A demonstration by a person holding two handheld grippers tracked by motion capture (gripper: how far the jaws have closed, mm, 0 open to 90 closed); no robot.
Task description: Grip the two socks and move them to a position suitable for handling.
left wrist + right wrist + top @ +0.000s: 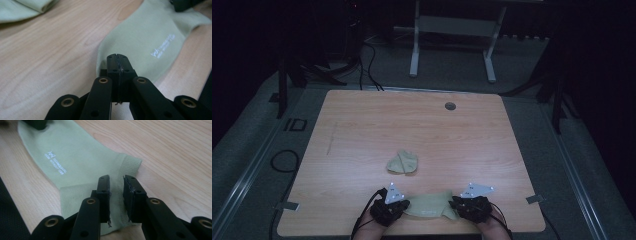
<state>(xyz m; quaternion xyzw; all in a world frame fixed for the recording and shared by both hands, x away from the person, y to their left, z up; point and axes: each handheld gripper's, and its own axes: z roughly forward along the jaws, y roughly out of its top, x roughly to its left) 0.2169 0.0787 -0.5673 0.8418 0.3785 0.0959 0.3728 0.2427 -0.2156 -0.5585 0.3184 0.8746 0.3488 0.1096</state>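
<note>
Wood-grain surface (362, 130) fills most of the high view, w/ a small round grommet hole (450, 106) near the far edge.

Next in size: a pale green sock (429, 205) lying flat at the near edge, stretched between the two tools. White printed logo (163, 46) on it, readable as text but too small to make out. Ribbed cuff (130, 165) sits at the right-hand end; the other end runs toward the left tool.

Further out, approx mid-surface, a second sock (403, 162) of the same colour, already folded/bundled, well apart from the flat one.

Left tool (117, 58): jaws pressed fully together, no gap between the pads, nipping the edge of the sock at its end. Looks like a real pinch on the fabric.

Right tool (116, 185): jaws parted a bit, cuff fabric lying between and under them, pads not pressing on it. So no hold on that side at this instant.

Progress, judged from the layout: the work looks like folding socks. One appears done and set aside mid-surface. This one is laid out flat and straight, i.e. prepped, but no fold in it yet. Left: right tool needs to pinch the cuff, then bring one end over to the other, then prob. park it by the finished one. Roughly halfway overall.
</note>
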